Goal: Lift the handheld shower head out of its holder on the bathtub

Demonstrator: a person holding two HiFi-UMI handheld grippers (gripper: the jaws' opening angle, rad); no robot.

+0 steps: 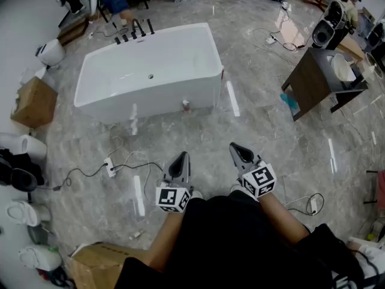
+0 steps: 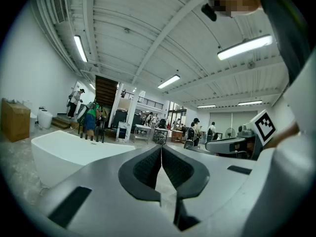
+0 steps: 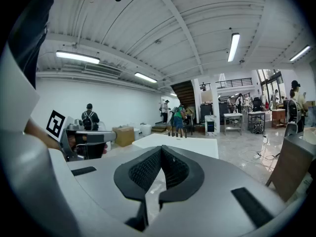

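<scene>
I hold the left gripper (image 1: 180, 159) and the right gripper (image 1: 239, 151) low in front of me. Both pairs of jaws are squeezed together with nothing in them, because there is nothing to grab yet. The white bathtub (image 1: 150, 95) is well away. I think the shower head (image 1: 144, 27) stands among the black taps (image 1: 122, 38) on its far rim, so I must walk closer first.

The head view showed one white rectangular bathtub (image 1: 180, 83) at upper centre. There were two brown cardboard boxes, one box (image 1: 33, 101) at the left edge and one box (image 1: 99, 264) at lower left, and one dark wooden vanity cabinet (image 1: 304, 83) at right. At lower centre were two grey handheld tools, the left gripper (image 1: 180, 161) and the right gripper (image 1: 237, 151).
</scene>
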